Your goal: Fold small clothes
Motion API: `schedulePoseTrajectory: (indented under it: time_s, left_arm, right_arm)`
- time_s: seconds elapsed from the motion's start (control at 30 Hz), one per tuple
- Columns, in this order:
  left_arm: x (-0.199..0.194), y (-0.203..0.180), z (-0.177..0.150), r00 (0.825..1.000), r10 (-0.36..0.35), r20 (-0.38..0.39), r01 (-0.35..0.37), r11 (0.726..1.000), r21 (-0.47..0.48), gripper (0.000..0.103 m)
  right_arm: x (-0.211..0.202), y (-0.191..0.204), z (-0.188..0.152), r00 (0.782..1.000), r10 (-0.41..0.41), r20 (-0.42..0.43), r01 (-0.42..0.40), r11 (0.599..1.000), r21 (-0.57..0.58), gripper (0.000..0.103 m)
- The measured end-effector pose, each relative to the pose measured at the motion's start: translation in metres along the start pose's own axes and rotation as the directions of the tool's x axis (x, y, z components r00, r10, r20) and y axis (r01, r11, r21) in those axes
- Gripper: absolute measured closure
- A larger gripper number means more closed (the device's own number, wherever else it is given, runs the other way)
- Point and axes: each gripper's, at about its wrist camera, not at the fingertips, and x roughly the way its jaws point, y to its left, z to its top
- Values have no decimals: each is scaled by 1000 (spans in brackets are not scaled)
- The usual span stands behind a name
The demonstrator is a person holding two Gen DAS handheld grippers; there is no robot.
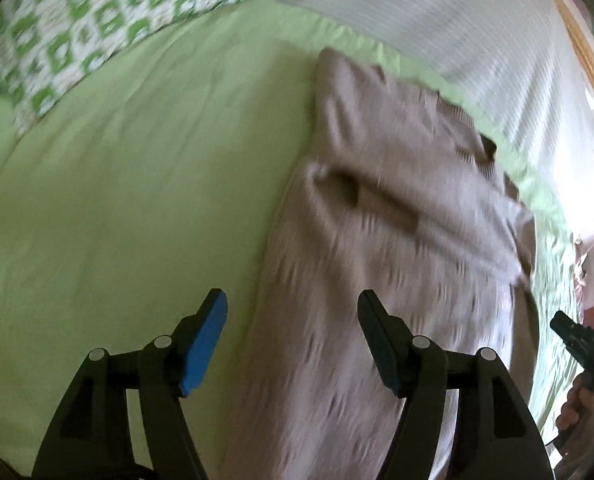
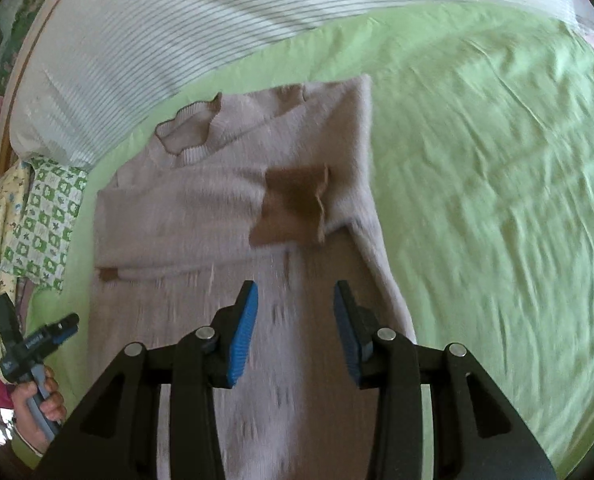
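Note:
A beige knitted sweater (image 1: 397,240) with brown patches lies on a green bedsheet (image 1: 117,200), its sleeves folded across the chest. It also shows in the right wrist view (image 2: 225,208), with its collar (image 2: 185,136) toward the wall. My left gripper (image 1: 293,308) is open and empty, above the sweater's lower left edge. My right gripper (image 2: 295,300) is open and empty, above the sweater's lower body. The right gripper also shows at the far right of the left wrist view (image 1: 577,340). The left gripper also shows at the left of the right wrist view (image 2: 37,336).
A green-and-white patterned pillow (image 1: 77,28) lies at the far left. A white striped cover (image 1: 437,12) runs along the far side of the bed; it also shows in the right wrist view (image 2: 217,12). A patterned cloth (image 2: 45,220) lies left of the sweater. Green sheet (image 2: 497,200) spreads to the right.

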Motion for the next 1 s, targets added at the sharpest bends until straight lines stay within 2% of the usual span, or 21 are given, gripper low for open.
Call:
schedulePoseTrajectory:
  time_s: [0.23,0.37,0.7,1.0]
  left_arm:
    - [-24,19,-59,999,-1,-49,3,1000,29,34]
    - [-33,23,-81,998,4,-68,0,998,56,34]
    - [-51,32,-126,993,-6,-121,22,992,126,32]
    - [-57,41,-163,984,5,-176,25,986,164,32]
  right_arm:
    - [-23,-3,-57,1000,3,-25,-3,1000,14,57]
    - [-34,-8,-86,999,-1,-36,3,1000,31,57]
    - [-68,-18,-149,999,-10,-46,11,999,37,56]
    - [-83,-38,-201,995,-30,-99,38,996,82,56]
